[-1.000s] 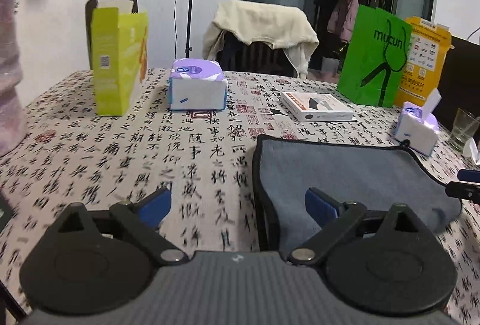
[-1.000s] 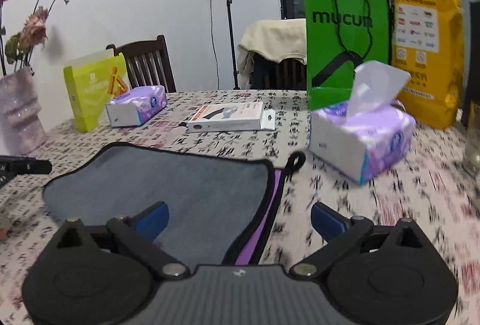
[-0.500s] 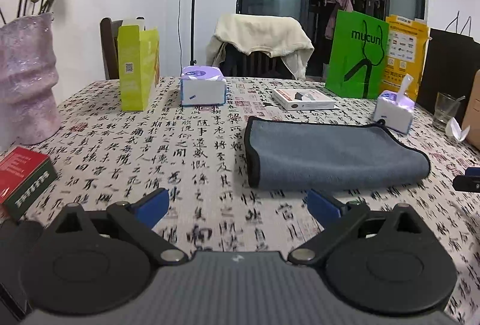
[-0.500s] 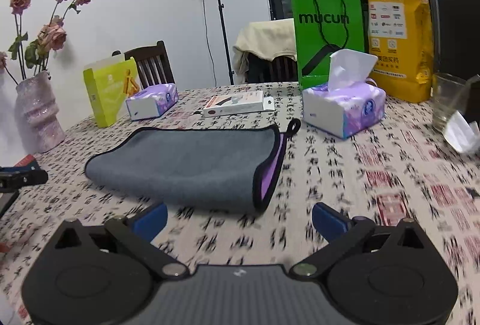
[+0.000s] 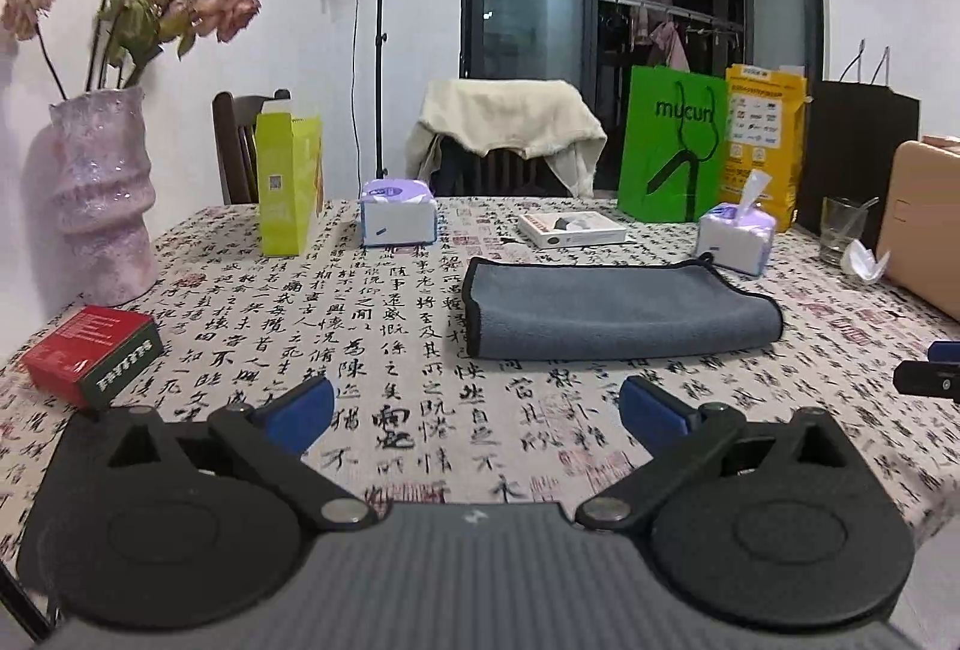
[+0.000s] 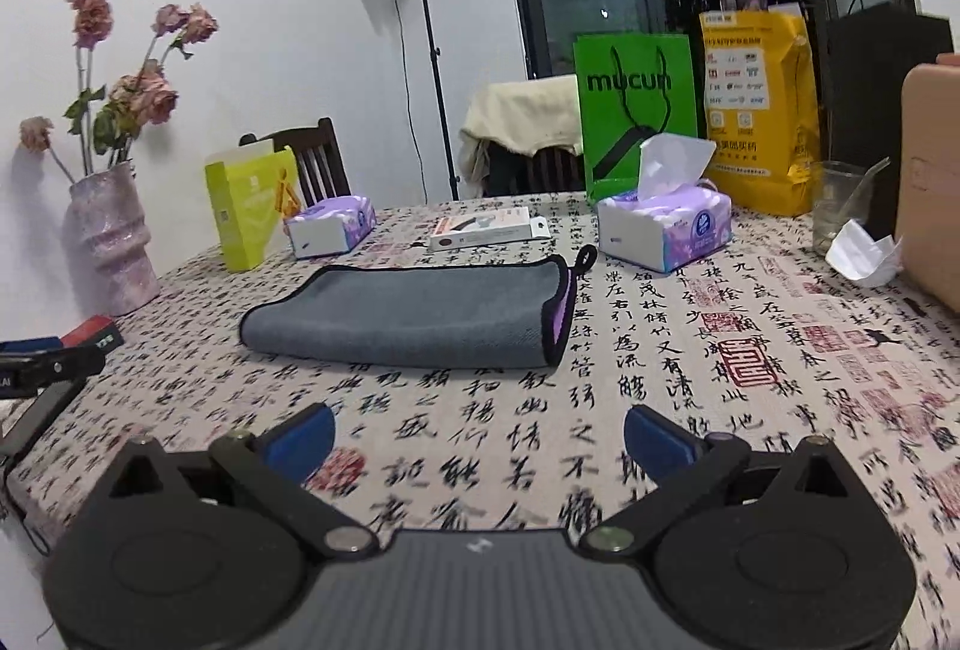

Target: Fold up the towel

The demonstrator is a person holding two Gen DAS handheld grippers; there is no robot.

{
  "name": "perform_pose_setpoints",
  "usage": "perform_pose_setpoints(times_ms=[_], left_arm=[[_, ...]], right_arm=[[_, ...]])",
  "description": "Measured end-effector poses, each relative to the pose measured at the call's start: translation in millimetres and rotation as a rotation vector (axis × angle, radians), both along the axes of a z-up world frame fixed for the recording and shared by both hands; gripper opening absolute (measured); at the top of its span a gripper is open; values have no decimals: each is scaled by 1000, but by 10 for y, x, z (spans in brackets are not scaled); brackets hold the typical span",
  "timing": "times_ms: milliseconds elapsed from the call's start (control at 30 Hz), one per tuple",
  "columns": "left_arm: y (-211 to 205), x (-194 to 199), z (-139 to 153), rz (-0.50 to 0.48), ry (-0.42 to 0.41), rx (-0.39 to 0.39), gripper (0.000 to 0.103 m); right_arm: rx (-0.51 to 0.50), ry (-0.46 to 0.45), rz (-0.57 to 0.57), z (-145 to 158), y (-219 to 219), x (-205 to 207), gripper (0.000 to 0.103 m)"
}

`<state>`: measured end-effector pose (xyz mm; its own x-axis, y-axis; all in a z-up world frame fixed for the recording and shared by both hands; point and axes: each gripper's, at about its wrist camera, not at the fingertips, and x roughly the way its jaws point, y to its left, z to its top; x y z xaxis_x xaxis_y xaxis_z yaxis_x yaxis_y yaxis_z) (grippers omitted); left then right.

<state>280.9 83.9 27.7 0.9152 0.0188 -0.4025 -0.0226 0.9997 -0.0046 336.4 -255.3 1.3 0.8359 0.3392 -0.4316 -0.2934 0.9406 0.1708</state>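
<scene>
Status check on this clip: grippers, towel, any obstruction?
Left gripper open, empty. Right gripper open, empty. Towel folded, flat on table, clear of both. Tissue pack beside it, not touching.

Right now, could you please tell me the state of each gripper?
Left gripper: open, holding nothing.
Right gripper: open, holding nothing.

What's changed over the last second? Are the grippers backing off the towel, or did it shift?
Both grippers pulled back from the towel: the left gripper and right gripper, close over it a second ago, now sit back above bare tablecloth, open and empty. The towel stayed folded flat; nothing else moved.
</scene>
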Motion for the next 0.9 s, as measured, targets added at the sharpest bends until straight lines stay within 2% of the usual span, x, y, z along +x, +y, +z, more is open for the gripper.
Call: perform_pose_setpoints(times_ms=[233,433,700,800,900], left_arm=[[-98,-463,-25,-17,-14,-2,103],[-169,-827,-37,-19,-26,-10,103],[-257,-1355,-81,-2,-40,39,103],[-356,-1510,-116,3,-48,103,103],[-403,-1664,-91,7,-70,88,103]], right_arm=[[-21,-34,22,26,72,-501,103],[-16,-26,21,-32,83,-834,103],[-26,-55,29,-57,77,-1359,103],[-36,-72,48,-64,64,-1527,103],[-52,-79,64,-102,68,-1665,103]])
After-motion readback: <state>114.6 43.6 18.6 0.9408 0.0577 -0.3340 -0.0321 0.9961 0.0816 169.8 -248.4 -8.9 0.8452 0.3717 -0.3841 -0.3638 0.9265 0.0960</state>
